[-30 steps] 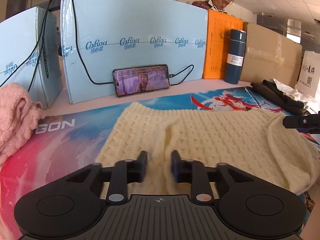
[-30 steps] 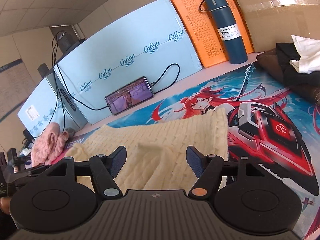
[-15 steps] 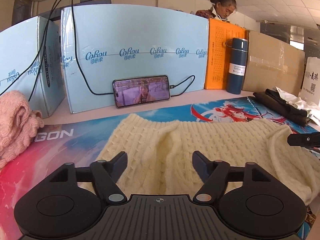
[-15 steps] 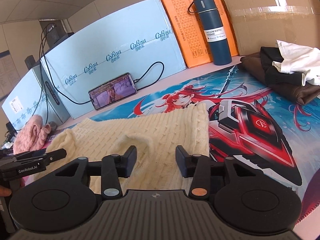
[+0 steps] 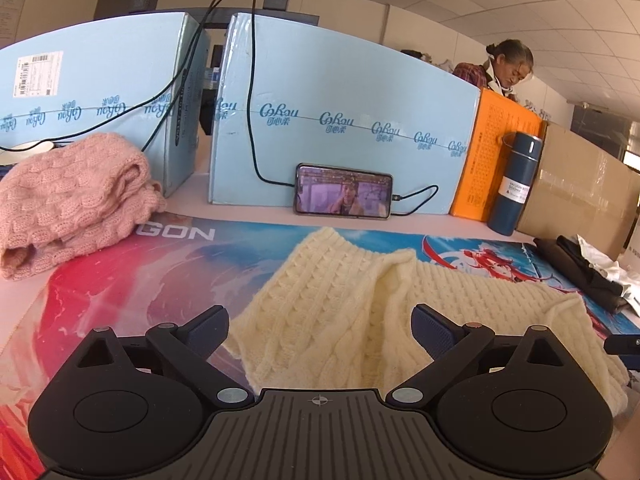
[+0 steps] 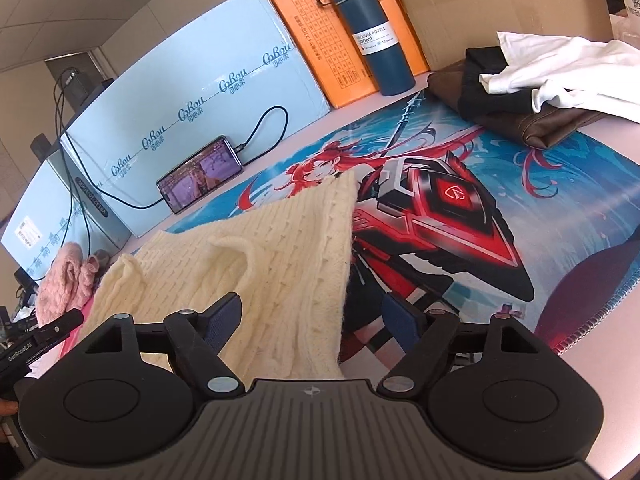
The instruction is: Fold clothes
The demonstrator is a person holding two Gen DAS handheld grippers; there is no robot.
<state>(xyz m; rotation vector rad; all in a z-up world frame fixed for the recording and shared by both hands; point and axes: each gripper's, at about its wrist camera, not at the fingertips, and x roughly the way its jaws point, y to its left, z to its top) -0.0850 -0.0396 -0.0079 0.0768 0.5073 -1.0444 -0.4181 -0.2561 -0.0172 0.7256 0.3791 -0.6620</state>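
Observation:
A cream cable-knit sweater (image 5: 340,292) lies folded on the printed desk mat (image 5: 120,280), with a raised crease down its middle. My left gripper (image 5: 320,332) hovers over its near edge; the jaws are opening wide, the knit lies between them and the pads do not press on it. In the right wrist view the same sweater (image 6: 280,248) reaches under my right gripper (image 6: 312,316). Its jaws are opening too, and they straddle the sweater's right edge without gripping. The other gripper's tip (image 5: 622,346) shows at the right edge of the left wrist view.
A pink knit (image 5: 68,200) is heaped at the left. Blue boxes (image 5: 344,120), a charging phone (image 5: 344,191), an orange box and a blue bottle (image 5: 516,184) line the back. Dark and white clothes (image 6: 520,92) pile up at the right. A person (image 5: 508,64) stands behind the boxes.
The left jaws went from pinched on the sweater's near edge to wide apart, letting it go. The right jaws narrowed, then spread. Both grippers have shifted sideways and rolled.

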